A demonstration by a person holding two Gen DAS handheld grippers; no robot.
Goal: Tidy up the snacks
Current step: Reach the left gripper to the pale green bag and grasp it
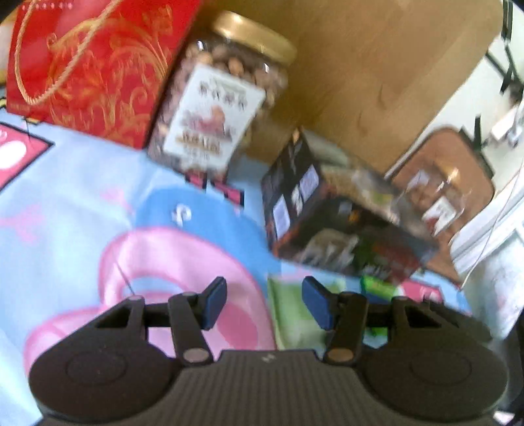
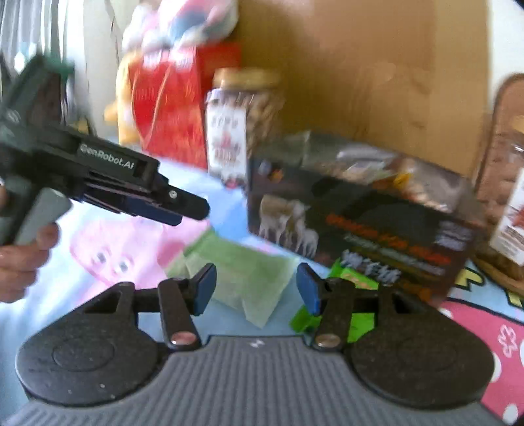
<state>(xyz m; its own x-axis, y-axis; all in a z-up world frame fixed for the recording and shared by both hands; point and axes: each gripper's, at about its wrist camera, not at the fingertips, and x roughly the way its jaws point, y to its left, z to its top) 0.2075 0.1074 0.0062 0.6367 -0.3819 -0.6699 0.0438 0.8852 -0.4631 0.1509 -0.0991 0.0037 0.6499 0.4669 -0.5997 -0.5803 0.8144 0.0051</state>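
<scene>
Two tongs, left [image 1: 264,303] and right [image 2: 256,288], gape wide, holding nothing. Just ahead of both lies a pale green packet [image 2: 244,278]: light, soft, crinkly, probably slippery; I'd pinch its raised edge.

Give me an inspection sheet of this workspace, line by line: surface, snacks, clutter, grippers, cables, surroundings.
Surface: cartoon-print cloth, blue and pink.
Job's things: nut jar with gold lid, upright beside the red gift box; black snack box in front of the cardboard box; second jar at far right; pale green packet and bright green packet lying flat near the black box.
Clutter: plush toy behind the red gift box.
Grippers: left gripper open, empty; right gripper open, empty, above the pale green packet.
Cables: thin white cable at the right edge.
Surroundings: blurred; white furniture at right.
</scene>
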